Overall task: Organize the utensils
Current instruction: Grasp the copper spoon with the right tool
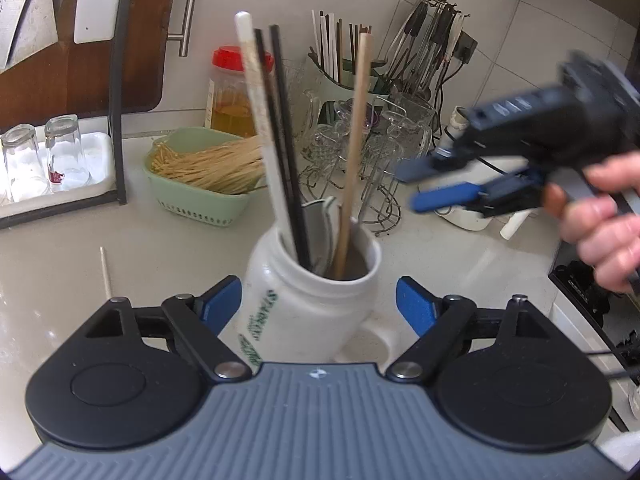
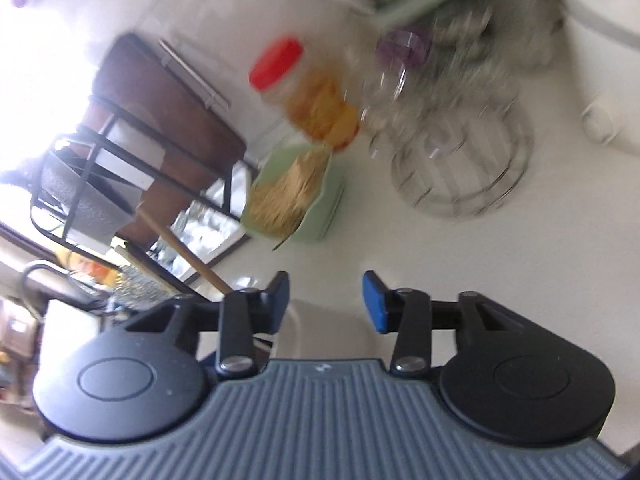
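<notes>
White mug [image 1: 316,296] on pale counter [image 1: 60,260], holding chopsticks [image 1: 280,152] | left gripper [image 1: 319,302] jaws wide, either side of mug, pads not pressing | right gripper [image 2: 325,300] jaws partly apart, nothing between, raised right of mug, hand [image 1: 600,232] gripping it

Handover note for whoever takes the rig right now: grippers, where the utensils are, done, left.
Left gripper: open, jaws either side of the white mug without pressing it.
Right gripper: empty, jaws part closed, off to the mug's right above the counter.
Done: the mug holds a white chopstick, two black chopsticks, a wooden chopstick and what looks like a spoon.
Left: one thin wooden stick lies on the counter left of the mug; bring it in.
</notes>
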A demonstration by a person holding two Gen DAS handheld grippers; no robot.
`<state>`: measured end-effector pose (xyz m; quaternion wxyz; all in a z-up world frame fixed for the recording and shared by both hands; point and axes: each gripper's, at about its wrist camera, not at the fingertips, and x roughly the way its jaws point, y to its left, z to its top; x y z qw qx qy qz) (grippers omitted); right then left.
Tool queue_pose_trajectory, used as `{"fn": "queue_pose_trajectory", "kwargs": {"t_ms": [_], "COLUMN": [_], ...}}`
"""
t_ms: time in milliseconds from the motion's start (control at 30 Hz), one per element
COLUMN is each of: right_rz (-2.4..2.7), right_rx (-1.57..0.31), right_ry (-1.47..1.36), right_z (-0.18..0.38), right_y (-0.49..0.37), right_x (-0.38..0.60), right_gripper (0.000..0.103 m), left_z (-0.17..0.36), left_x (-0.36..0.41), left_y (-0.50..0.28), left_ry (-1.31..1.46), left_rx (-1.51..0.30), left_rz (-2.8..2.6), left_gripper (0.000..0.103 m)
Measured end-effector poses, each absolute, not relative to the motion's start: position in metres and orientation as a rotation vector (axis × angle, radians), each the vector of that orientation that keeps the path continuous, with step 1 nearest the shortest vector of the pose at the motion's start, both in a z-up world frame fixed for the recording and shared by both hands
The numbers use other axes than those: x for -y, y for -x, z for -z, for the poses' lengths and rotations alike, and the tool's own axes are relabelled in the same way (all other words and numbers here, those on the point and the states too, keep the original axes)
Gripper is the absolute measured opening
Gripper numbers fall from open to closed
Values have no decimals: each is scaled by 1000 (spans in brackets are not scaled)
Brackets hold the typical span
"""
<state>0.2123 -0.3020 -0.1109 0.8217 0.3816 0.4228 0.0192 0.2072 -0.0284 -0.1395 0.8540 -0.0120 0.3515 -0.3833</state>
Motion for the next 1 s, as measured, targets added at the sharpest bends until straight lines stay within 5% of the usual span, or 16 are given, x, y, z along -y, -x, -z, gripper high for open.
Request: {"fn": "queue_pose_trajectory", "kwargs": {"t_ms": [233,533,1000], "right_rz": [-121,-179,-176], "right_rx": [-997,-1095,-1085], "right_ry": [-1062,-1219,-1241], "right_z": [149,181,182], "right_y": [-264,-298,-311], "right_x": [312,309,301], "right_gripper": [39,27,9], "left_z": [146,147,149], "left_x": [52,66,71], "left_y": [-200,-203,-210], "left_ry": [-29,-3,-33], "left_rx": [-748,-768,-776], "left_rz": [714,606,612], "left_gripper": [89,89,89]}}
